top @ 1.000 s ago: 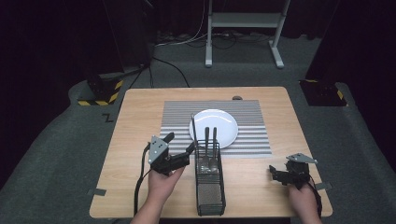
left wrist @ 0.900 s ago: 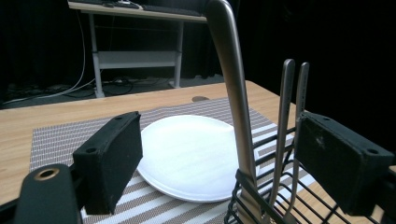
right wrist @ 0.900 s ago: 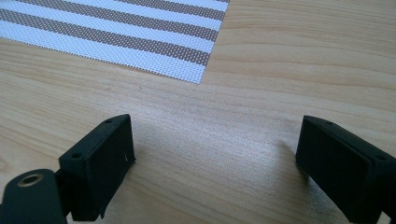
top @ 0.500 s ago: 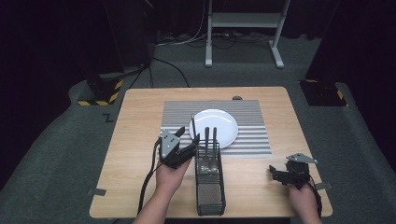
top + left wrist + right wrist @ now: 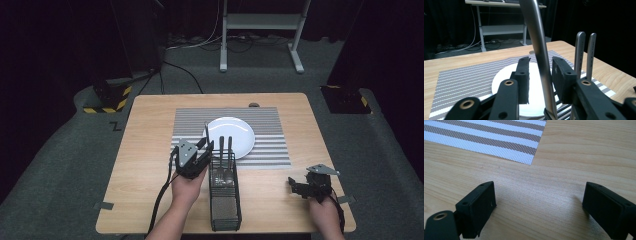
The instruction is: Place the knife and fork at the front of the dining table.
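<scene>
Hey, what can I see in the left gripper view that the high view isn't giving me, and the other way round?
Left gripper view: close up, the slanted silver metal utensil handle stands between the black pads of the left gripper, whose jaws have just been closing; a sliver of gap remains at one pad.
High view: the black wire-mesh caddy holding the utensils, and the right gripper, jaws open, low at the near right.
Both: the round white plate, the grey-striped placemat, the light wooden table and the two upright silver handles.

Brightly lit from overhead on the bench (image 5: pixel 150 150), dark all round. Soft shadows beneath the right claw (image 5: pixel 539 202); close handle (image 5: pixel 541 62) slightly blurred, faint glare.
</scene>
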The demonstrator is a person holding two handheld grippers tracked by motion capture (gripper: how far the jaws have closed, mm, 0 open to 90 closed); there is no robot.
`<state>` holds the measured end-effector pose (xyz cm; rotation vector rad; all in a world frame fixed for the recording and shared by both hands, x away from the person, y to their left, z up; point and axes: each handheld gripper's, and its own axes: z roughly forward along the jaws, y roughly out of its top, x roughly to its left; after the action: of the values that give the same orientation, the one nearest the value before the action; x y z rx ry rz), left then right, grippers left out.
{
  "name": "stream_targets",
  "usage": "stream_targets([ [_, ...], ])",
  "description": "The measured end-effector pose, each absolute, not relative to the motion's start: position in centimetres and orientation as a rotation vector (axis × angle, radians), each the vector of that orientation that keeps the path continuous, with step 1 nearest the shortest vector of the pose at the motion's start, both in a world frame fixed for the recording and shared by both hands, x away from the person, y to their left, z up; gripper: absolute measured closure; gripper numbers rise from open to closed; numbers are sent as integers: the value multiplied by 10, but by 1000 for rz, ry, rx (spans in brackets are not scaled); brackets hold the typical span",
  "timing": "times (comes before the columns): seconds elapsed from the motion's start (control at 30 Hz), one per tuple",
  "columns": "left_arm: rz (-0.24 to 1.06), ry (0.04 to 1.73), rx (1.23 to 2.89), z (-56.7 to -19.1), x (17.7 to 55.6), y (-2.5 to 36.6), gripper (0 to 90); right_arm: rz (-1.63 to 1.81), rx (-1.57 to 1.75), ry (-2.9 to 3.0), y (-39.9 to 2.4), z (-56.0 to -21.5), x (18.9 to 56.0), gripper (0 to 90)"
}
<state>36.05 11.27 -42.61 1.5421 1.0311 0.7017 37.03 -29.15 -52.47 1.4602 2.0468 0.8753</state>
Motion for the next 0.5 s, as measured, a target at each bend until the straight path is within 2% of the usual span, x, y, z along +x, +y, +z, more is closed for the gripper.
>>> stream_targets([
  [0.5, 695, 1046, 1532, -435, 358, 108, 765, 875, 1460, 2047, -292, -525, 370, 109],
])
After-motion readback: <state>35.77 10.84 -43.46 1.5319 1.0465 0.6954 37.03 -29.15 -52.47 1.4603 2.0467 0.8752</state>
